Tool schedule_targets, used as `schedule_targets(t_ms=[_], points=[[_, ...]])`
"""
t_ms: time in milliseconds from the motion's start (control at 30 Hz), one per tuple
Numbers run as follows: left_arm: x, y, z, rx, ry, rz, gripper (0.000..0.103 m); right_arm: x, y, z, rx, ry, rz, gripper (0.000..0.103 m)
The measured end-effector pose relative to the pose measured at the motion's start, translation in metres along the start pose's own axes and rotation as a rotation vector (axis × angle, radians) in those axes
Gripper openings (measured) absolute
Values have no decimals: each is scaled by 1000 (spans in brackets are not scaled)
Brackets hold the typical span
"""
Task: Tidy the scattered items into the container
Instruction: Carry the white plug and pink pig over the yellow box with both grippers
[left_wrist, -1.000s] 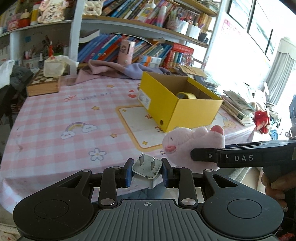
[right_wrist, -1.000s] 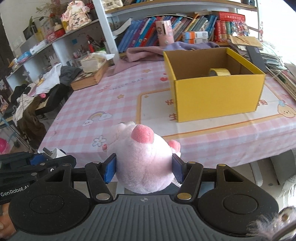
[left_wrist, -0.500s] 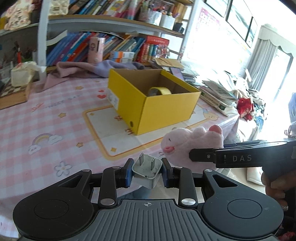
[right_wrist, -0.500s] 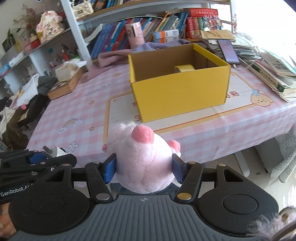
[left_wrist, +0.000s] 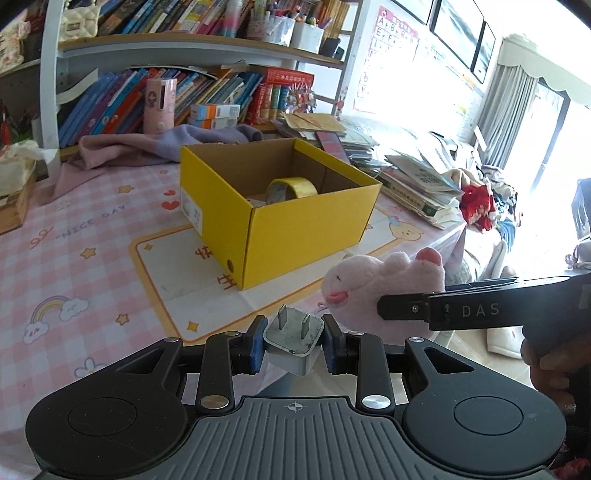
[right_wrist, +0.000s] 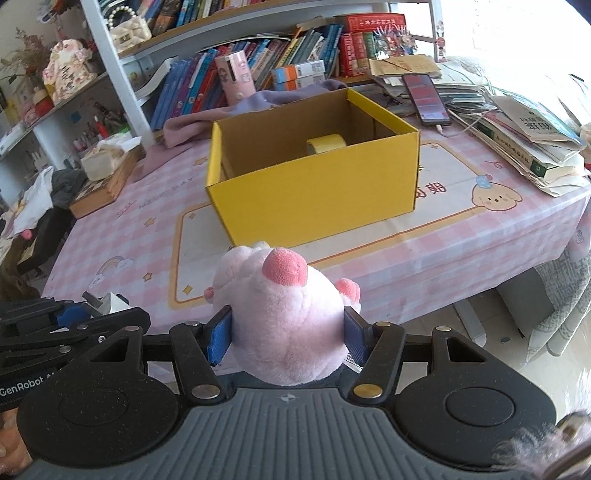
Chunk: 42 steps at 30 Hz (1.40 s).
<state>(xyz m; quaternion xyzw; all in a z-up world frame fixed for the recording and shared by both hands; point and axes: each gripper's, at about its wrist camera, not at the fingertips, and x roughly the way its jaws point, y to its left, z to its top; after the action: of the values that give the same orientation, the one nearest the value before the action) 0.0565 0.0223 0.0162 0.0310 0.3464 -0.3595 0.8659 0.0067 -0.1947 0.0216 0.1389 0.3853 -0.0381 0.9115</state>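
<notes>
My left gripper (left_wrist: 294, 341) is shut on a white plug adapter (left_wrist: 293, 341), prongs up, held off the table's near edge. My right gripper (right_wrist: 288, 338) is shut on a pink plush pig (right_wrist: 284, 317), which also shows in the left wrist view (left_wrist: 384, 284) to the right of the adapter. The open yellow cardboard box (left_wrist: 295, 236) (right_wrist: 314, 199) stands on the pink checked tablecloth ahead of both grippers. A yellow tape roll (left_wrist: 291, 188) (right_wrist: 327, 142) lies inside it. The left gripper (right_wrist: 79, 317) shows at the lower left of the right wrist view.
Bookshelves (left_wrist: 192, 92) stand behind the table. A purple cloth (left_wrist: 155, 147) lies behind the box. Stacked books and papers (right_wrist: 524, 129) and a phone (right_wrist: 424, 96) lie to the right. A wooden box with tissues (right_wrist: 107, 173) sits at the left.
Both grippers have moved closer to the yellow box and higher, still holding the adapter and the pig. The box now looks larger and more central in both views.
</notes>
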Motion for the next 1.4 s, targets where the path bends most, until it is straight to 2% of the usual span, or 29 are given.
schedule_targets(t_ms=[200, 400, 600, 900, 1133, 1267, 1400], points=[[9, -4, 11, 22, -13, 6, 29, 5, -11, 10, 20, -14, 2, 58], [12, -7, 32, 60, -82, 11, 29, 6, -20, 29, 16, -64, 14, 58], [24, -13, 56, 88, -139, 12, 29, 8, -32, 59, 5, -119, 18, 58], [55, -18, 89, 100, -175, 34, 29, 19, -55, 109, -34, -193, 33, 58], [81, -24, 114, 92, -184, 88, 29, 42, -71, 145, -89, -190, 83, 58], [100, -24, 130, 98, -186, 149, 29, 62, -75, 168, -140, -196, 125, 58], [126, -25, 148, 145, -152, 219, 29, 91, -77, 195, -219, -192, 160, 58]])
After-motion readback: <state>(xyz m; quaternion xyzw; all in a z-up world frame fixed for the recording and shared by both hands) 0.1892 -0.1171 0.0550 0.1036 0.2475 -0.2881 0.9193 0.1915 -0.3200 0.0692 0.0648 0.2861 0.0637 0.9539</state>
